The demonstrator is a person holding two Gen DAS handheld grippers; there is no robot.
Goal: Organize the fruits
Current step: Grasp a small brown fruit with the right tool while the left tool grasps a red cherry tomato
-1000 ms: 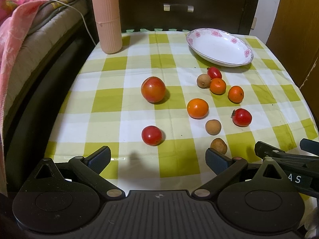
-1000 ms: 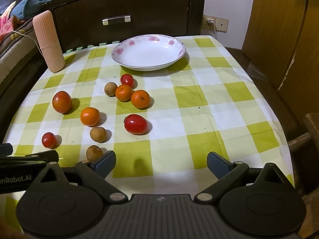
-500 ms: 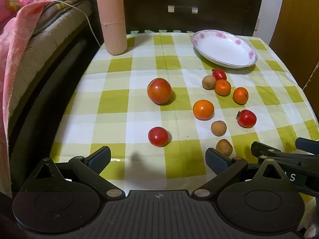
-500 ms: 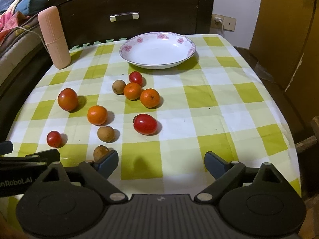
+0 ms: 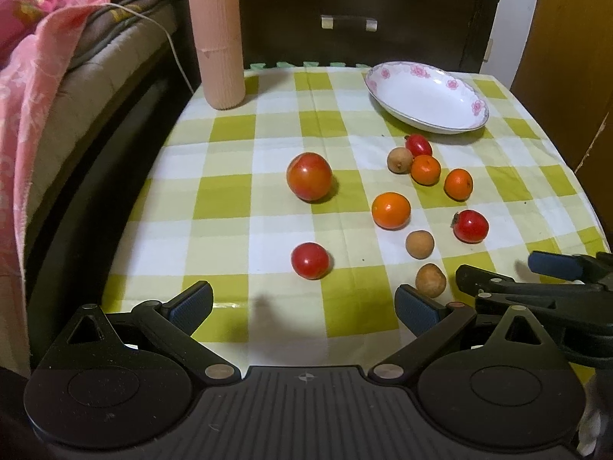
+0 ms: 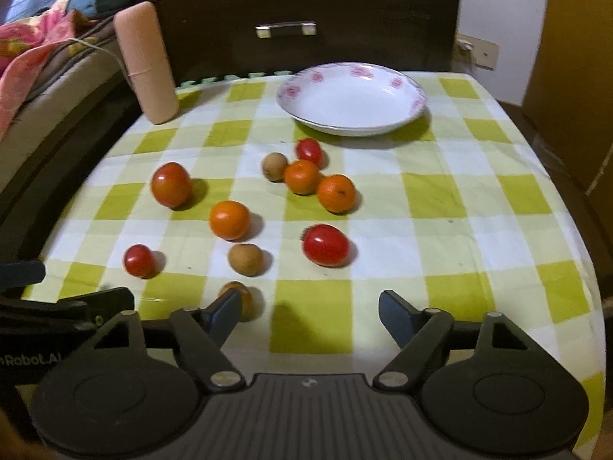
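Left gripper point(image 5: 302, 303): jaws spread wide, empty, held low at the table's near edge. Right gripper point(image 6: 308, 308): also apart and empty, beside it. You hold both back here, likely to survey before choosing. Fruits lie loose on the checked cloth point(image 5: 230, 199), none in the flowered plate point(image 5: 425, 99) at the far side. Nearest your right gripper is a brown longan point(image 6: 239, 299), touching its left finger point(image 6: 226, 312) in view; probable first pick.

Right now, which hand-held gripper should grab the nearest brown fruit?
Right, probably. The brown fruit sits just beside the open right hand-held gripper, at its left fingertip; the left hand-held gripper is open but further left.
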